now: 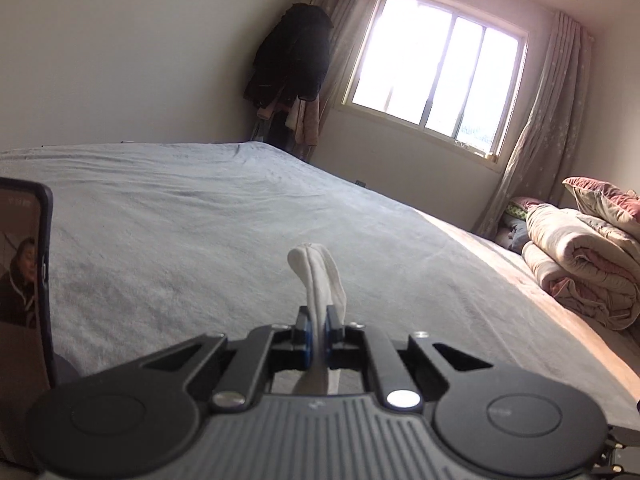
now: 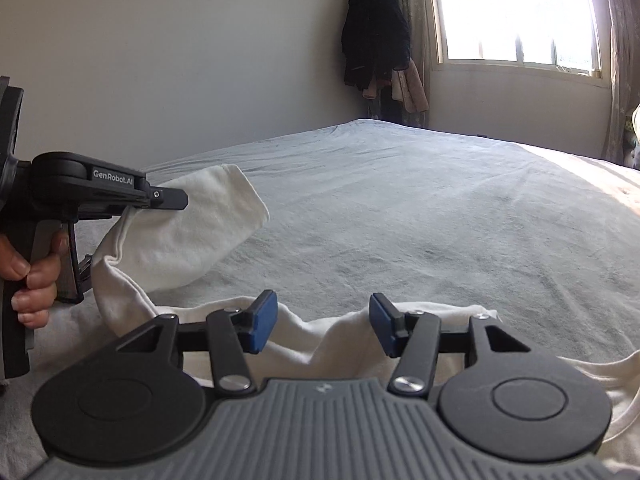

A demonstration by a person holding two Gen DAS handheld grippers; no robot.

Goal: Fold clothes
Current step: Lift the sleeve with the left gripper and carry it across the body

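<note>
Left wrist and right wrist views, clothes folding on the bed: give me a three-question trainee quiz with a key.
1. True or false: the left gripper is shut on the white garment.
2. The right gripper is: A) shut on cloth, B) open above the garment, C) out of view.
3. Fill in: the garment lies on a grey ____.

Key: 1 true; 2 B; 3 bed.

We count two grippers (image 1: 318,334) (image 2: 323,326), one white garment (image 2: 192,236), one bed (image 1: 180,216), one window (image 1: 436,76), one phone (image 1: 24,280) at nine o'clock, and one quilt pile (image 1: 580,264) at three o'clock.
</note>
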